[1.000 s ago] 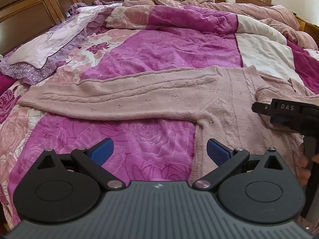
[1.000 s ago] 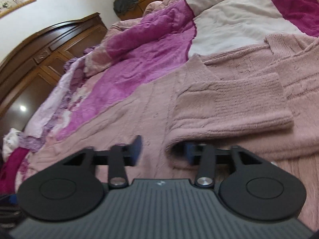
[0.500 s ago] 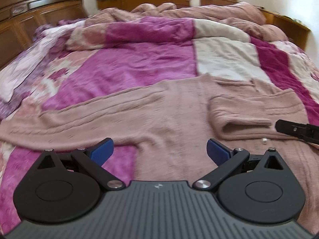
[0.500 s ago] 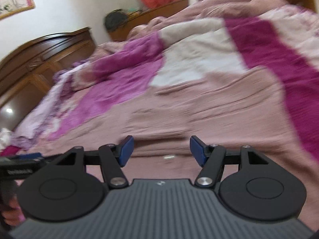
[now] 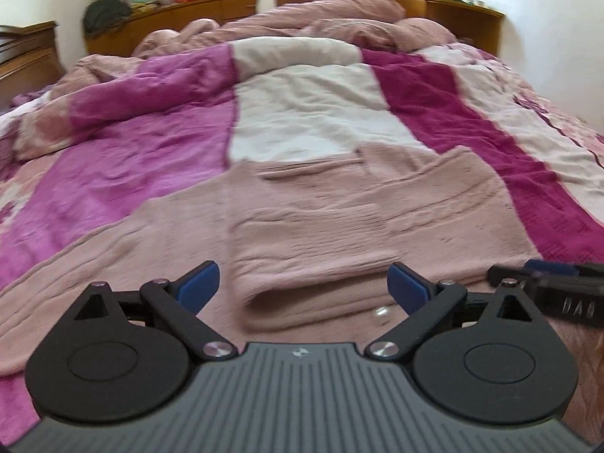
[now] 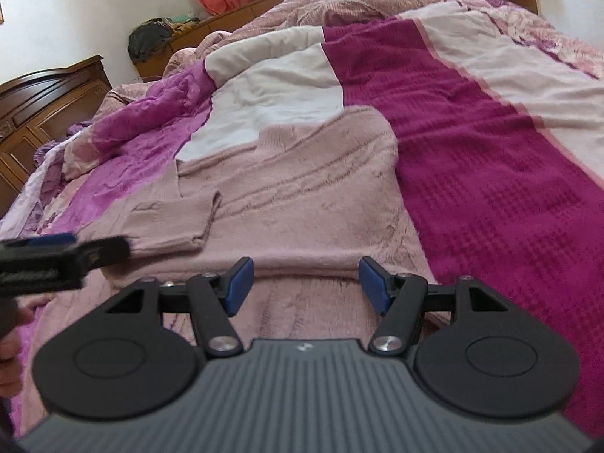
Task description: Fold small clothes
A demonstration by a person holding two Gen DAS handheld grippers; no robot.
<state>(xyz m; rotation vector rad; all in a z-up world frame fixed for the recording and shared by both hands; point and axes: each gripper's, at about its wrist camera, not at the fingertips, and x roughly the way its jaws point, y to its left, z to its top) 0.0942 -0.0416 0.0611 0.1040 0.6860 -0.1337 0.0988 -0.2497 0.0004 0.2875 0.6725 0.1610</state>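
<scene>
A pink knitted sweater [image 5: 339,207] lies flat on the bed, with one sleeve [image 5: 313,264] folded across its body. My left gripper [image 5: 304,288] hovers open just in front of that sleeve's cuff end, nothing between its blue pads. In the right wrist view the sweater [image 6: 321,196] stretches ahead and the folded sleeve [image 6: 170,222] lies to the left. My right gripper [image 6: 306,285] is open and empty over the sweater's lower body. Each gripper shows in the other's view: the right gripper [image 5: 547,287] at the right edge, the left gripper [image 6: 56,256] at the left edge.
The sweater rests on a magenta, purple and white quilt [image 5: 309,113] covering the whole bed. A bunched pink blanket [image 5: 339,19] lies at the far end before a wooden ledge. Dark wooden furniture [image 6: 45,113] stands at the left. A hand [image 6: 11,339] shows at the left edge.
My right gripper let go of the folded sleeve's cuff, opened and moved right over the sweater's body. My left gripper swung right, away from the outstretched sleeve to the folded one.
</scene>
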